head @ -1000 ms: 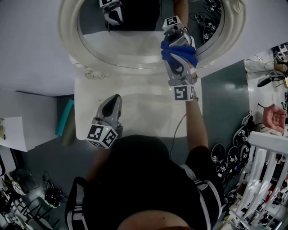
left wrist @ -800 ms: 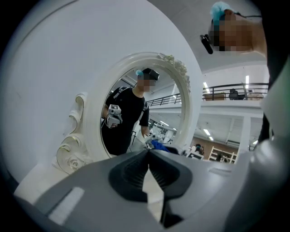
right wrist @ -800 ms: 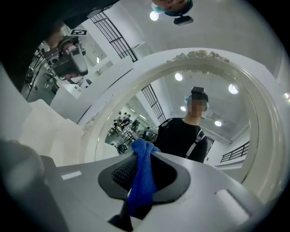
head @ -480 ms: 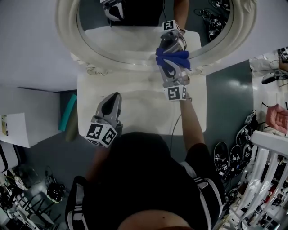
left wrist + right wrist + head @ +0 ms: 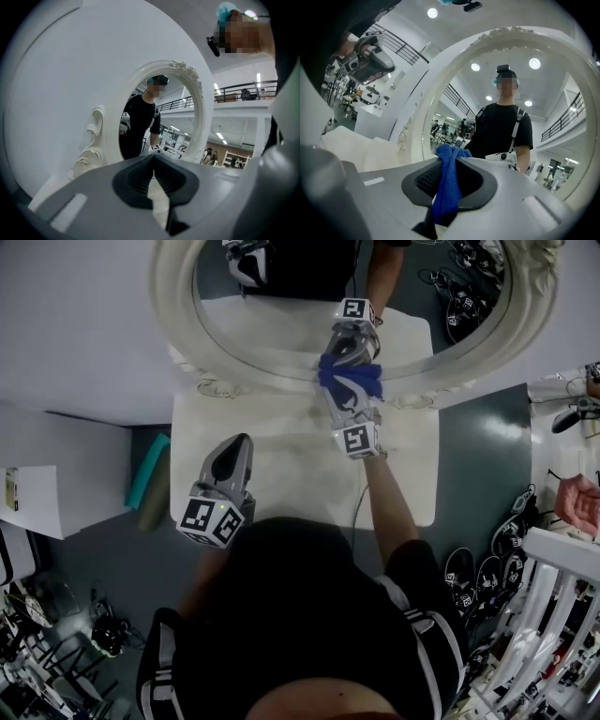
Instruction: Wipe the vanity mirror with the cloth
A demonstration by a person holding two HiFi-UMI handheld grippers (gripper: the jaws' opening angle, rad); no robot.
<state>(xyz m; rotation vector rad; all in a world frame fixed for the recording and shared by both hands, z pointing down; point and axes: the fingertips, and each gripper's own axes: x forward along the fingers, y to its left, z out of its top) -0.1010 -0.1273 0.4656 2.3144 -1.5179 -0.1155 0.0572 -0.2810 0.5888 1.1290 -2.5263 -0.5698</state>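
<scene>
- While the right claw grips the blue cloth firmly between its jaws, the bunched fold sits low on the glass of the vanity mirror, just above the ornate white frame, and seems to meet its own reflection.
- Wiping well likely means leading with the cloth, never the hard jaw tips, under light, even pressure.
- Only a small wad sticks out, so close, overlapping strokes toward the far and left parts of the glass would suit.
- With its jaws closed on nothing, the left claw hovers over the near worktop, well apart from the mirror. It could steady the frame if the mirror rocks.
</scene>
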